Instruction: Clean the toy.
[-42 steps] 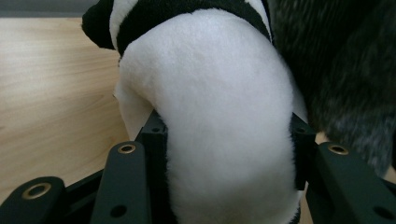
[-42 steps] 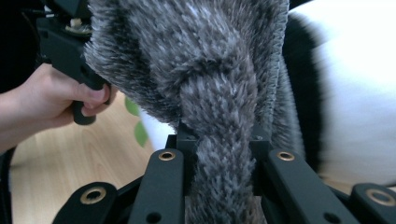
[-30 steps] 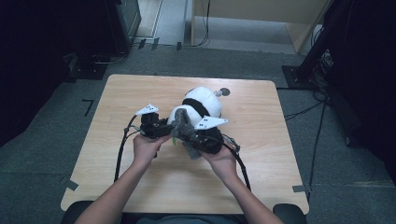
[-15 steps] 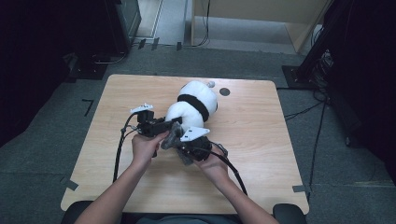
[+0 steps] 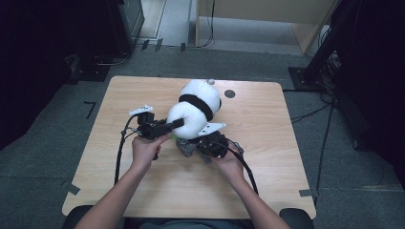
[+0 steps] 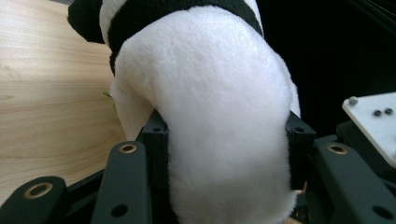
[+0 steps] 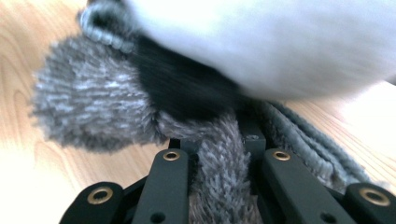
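The table (image 5: 286, 157) carries a plush panda (image 5: 196, 112) near its middle, slightly toward twelve o'clock. It looks light and very soft, so it should squash under a grip and sag rather than hold shape; the fur may slide over the stuffing. A firm pinch on a narrow part, such as a limb or the rump, seems safer than the round body. The left gripper (image 5: 177, 123), at nine o'clock of the panda, is clamped on its white bulge (image 6: 224, 140). The right gripper (image 5: 203, 143), at six o'clock, is pinched on a grey fuzzy cloth (image 7: 93, 102) under the toy; it looks limp and easy to stretch.
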{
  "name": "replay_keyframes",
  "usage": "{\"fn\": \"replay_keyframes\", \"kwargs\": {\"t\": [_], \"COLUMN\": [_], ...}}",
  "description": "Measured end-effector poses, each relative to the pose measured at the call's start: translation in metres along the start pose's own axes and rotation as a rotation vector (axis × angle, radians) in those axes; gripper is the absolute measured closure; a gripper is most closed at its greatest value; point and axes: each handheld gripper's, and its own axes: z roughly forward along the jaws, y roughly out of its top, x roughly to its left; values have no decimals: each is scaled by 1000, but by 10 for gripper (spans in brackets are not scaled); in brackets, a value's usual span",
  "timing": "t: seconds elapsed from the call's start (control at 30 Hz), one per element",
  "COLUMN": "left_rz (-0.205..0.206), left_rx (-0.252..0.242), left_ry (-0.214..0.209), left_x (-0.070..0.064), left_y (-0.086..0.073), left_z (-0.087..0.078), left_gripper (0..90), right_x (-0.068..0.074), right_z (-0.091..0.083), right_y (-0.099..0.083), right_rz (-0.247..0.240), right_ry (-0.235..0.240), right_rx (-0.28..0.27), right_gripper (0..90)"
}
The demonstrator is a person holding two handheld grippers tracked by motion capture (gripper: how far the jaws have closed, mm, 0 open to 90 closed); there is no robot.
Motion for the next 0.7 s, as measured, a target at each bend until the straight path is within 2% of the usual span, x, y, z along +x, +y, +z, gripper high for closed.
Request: {"fn": "replay_keyframes", "kwargs": {"t": [0.13,0.3,0.37,0.5,0.57,0.63,0.7], "left_rz": [19,41,49,82,58,42,58], "left_rx": [4,8,6,19,22,21,29], "left_ry": [-10,5,19,74,67,61,67], "left_x": [2,2,3,7,10,10,7], "left_y": [0,0,1,2,2,1,0], "left_z": [0,-1,-3,-6,-5,-4,-1], "left_gripper": [496,495,496,498,498,498,498], "right_x": [-10,-20,-27,-41,-49,-50,-48], "right_z": [-6,-15,-22,-40,-52,-61,-70], "right_y": [-1,-2,-3,-5,-5,-4,-1], "right_rz": [20,31,48,126,172,197,206], "right_ry": [-9,-32,-45,-51,-38,-28,-8], "right_rx": [13,29,12,-67,-129,-175,-229], "right_gripper": [782,782,782,783,783,784,782]}}
